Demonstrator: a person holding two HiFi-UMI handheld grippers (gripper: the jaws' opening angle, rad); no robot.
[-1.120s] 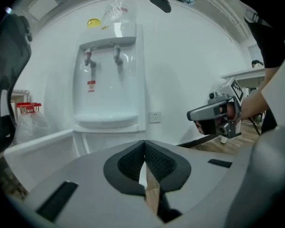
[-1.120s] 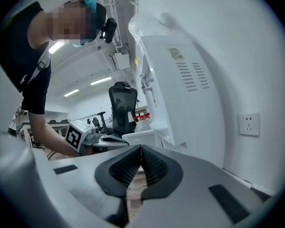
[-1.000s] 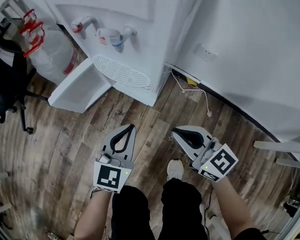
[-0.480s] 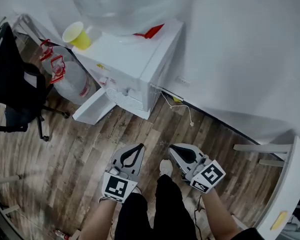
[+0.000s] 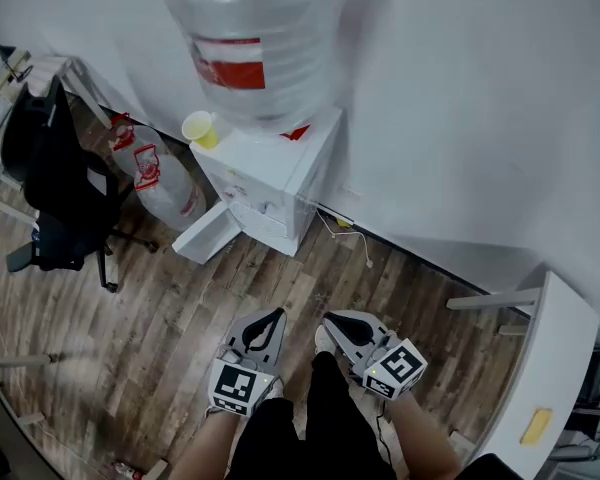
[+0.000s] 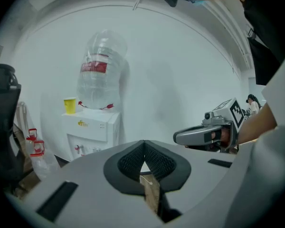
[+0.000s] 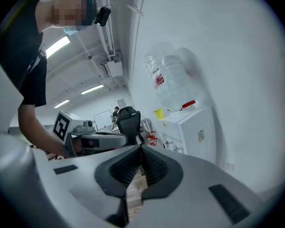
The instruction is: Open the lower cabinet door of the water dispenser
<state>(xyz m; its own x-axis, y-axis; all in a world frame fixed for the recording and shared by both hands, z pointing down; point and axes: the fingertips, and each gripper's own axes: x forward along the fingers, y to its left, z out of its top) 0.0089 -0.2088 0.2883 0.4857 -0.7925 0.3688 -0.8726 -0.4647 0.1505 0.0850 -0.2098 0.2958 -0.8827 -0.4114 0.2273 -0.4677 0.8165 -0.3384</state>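
Note:
The white water dispenser (image 5: 275, 183) stands against the wall with a large clear bottle (image 5: 255, 48) and a yellow cup (image 5: 198, 128) on top. Its lower cabinet door (image 5: 210, 233) stands swung open to the left, low over the floor. My left gripper (image 5: 277, 314) and right gripper (image 5: 328, 319) hang side by side well back from it, above the person's legs. Both are shut and hold nothing. The left gripper view shows the dispenser (image 6: 92, 132) far off at the left and the right gripper (image 6: 204, 136) alongside. In the right gripper view the dispenser (image 7: 192, 129) stands beyond the left gripper (image 7: 92, 139).
A black office chair (image 5: 60, 188) stands at the left. Spare water jugs with red handles (image 5: 160, 178) sit beside the dispenser. A white cord (image 5: 352, 236) trails along the wall base. A white table (image 5: 540, 368) juts in at the right. Wood floor lies between me and the dispenser.
Both grippers and the head camera have risen and drawn back, so the dispenser looks smaller and farther, and its bottle has come into view. The cabinet door stays open. Both grippers stay shut.

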